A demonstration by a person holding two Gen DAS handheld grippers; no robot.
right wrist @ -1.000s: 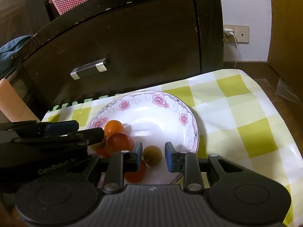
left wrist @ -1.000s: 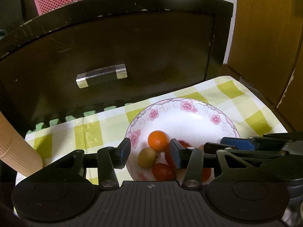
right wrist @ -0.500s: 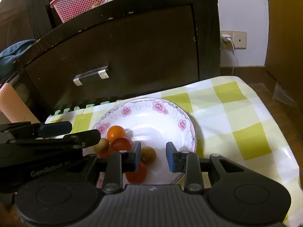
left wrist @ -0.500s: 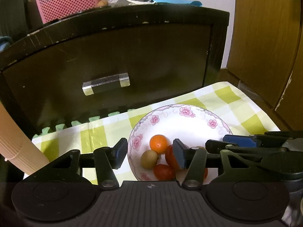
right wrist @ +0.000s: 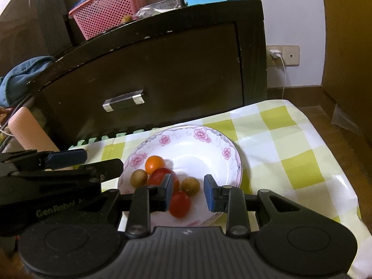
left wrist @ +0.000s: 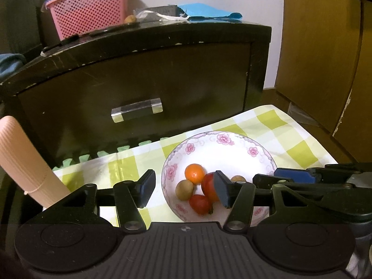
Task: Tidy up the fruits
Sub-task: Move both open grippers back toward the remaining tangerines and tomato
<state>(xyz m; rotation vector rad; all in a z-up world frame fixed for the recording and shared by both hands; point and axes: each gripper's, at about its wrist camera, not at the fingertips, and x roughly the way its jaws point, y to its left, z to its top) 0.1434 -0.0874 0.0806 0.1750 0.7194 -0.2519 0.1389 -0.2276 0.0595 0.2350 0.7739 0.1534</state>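
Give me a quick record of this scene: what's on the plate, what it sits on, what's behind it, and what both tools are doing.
plate: white, pink flowers on the rim, on a checked cloth
fruit on plate: one orange, two tomatoes, two brown fruits, bunched at its near-left side
behind: dark cabinet, pink basket on top
left tool: over the plate, jaws opening, nothing held
right tool: over the plate, narrow gap, nothing held
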